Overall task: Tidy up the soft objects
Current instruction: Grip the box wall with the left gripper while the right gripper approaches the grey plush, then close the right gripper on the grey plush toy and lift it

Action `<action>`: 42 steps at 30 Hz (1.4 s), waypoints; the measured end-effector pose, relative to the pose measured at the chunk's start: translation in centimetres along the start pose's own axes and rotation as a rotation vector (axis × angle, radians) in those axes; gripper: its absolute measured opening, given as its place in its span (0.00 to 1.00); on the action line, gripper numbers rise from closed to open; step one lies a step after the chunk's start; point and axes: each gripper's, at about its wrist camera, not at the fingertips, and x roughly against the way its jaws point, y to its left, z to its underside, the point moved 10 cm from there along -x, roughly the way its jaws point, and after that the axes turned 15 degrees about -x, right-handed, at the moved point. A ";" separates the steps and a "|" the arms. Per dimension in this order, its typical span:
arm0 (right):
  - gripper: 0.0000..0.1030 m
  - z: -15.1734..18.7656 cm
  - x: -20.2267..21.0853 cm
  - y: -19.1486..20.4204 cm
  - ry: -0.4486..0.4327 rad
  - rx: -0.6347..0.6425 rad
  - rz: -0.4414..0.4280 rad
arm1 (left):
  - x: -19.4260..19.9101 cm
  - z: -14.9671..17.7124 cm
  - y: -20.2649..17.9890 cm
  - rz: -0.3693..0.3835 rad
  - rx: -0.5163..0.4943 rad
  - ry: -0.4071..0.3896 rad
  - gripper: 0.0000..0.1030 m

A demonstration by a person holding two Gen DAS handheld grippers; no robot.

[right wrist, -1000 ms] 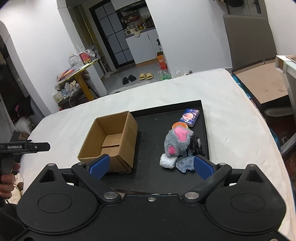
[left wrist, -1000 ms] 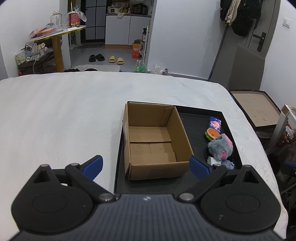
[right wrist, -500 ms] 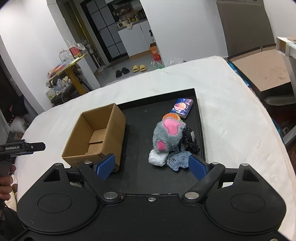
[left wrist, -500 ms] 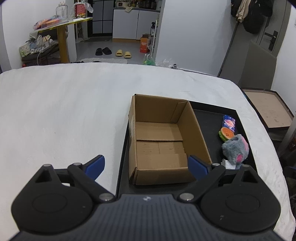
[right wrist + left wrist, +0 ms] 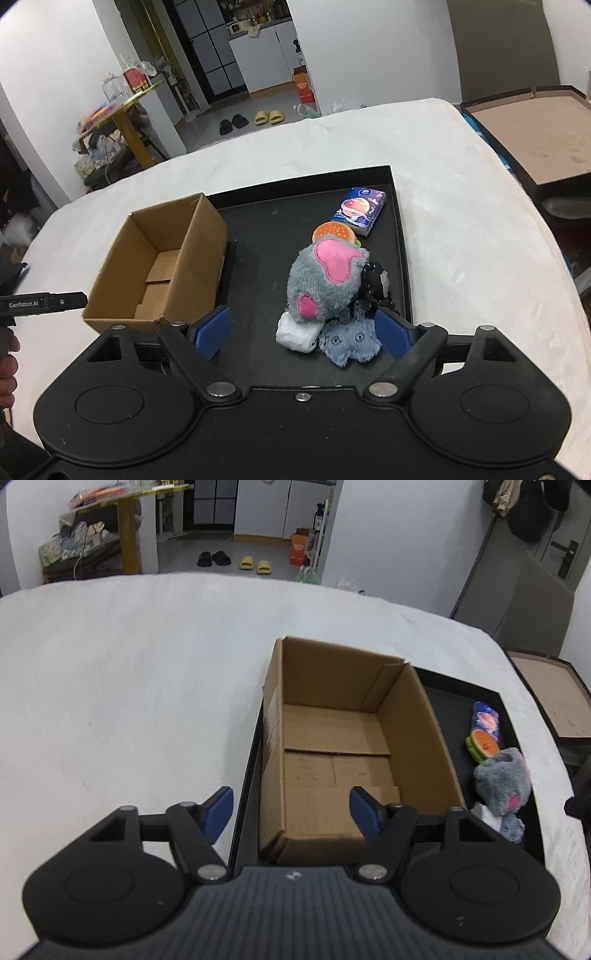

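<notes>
An open, empty cardboard box point(image 5: 332, 738) stands on the left part of a black tray point(image 5: 450, 709). My left gripper point(image 5: 291, 812) hovers over the box's near left corner. Its jaws are closing with the box's left wall between them, and the pads do not touch it. In the right wrist view a grey and pink plush point(image 5: 325, 280) lies on the tray point(image 5: 397, 206) among a white roll point(image 5: 297, 334), a blue-grey cloth point(image 5: 351, 343), a black patterned cloth point(image 5: 376, 284), a burger toy point(image 5: 334, 232) and a tissue pack point(image 5: 364, 210). My right gripper point(image 5: 303, 330) is open just short of that pile.
The tray sits on a white covered table point(image 5: 129, 701) whose rounded edge runs close to the tray's right side. A flat brown board point(image 5: 535, 144) lies beyond that edge. The other hand-held gripper point(image 5: 44, 301) and a hand point(image 5: 7, 354) show at the left.
Both grippers have come down and forward toward the tray. The left jaws have narrowed around the box's left wall. The right jaws have narrowed slightly near the soft pile.
</notes>
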 end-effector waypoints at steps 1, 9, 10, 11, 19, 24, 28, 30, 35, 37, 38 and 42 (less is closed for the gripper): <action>0.81 -0.1 -0.5 0.0 -0.002 0.000 0.003 | -0.5 0.1 0.2 -0.001 0.006 0.005 0.62; 0.82 -0.7 -3.9 -0.5 -0.028 -0.111 -0.006 | -3.4 0.2 0.8 0.004 0.014 0.045 0.50; 0.82 -0.8 -4.2 -0.7 -0.031 -0.132 -0.006 | -3.6 0.2 0.7 0.002 0.012 0.048 0.47; 0.82 -0.7 -4.4 -0.9 -0.033 -0.148 -0.003 | -3.9 0.2 0.7 0.000 0.013 0.050 0.43; 0.89 -0.8 -6.3 -2.0 -0.036 -0.251 0.021 | -6.1 0.3 0.7 0.005 0.022 0.081 0.24; 0.89 -0.6 -7.5 -1.9 -0.016 -0.292 0.007 | -7.2 0.8 1.4 -0.018 0.049 0.104 0.15; 0.89 -1.0 -8.0 -1.5 -0.017 -0.305 -0.001 | -7.5 0.7 1.8 -0.017 0.045 0.102 0.14; 0.89 -1.2 -8.4 -1.4 -0.018 -0.318 -0.006 | -7.6 0.6 2.0 -0.019 0.045 0.104 0.14; 0.89 -1.4 -9.4 -2.3 -0.017 -0.392 0.017 | -7.7 0.4 2.1 -0.021 0.041 0.106 0.14; 0.88 -1.5 -10.0 -2.5 -0.020 -0.407 0.018 | -7.5 0.5 2.1 -0.021 0.037 0.105 0.14; 0.84 -1.6 -10.4 -2.7 -0.020 -0.411 0.027 | -7.6 0.5 2.1 -0.021 0.036 0.104 0.14; 0.55 -1.1 -11.6 -3.2 0.009 -0.430 0.056 | -7.5 0.4 2.0 -0.022 0.025 0.092 0.13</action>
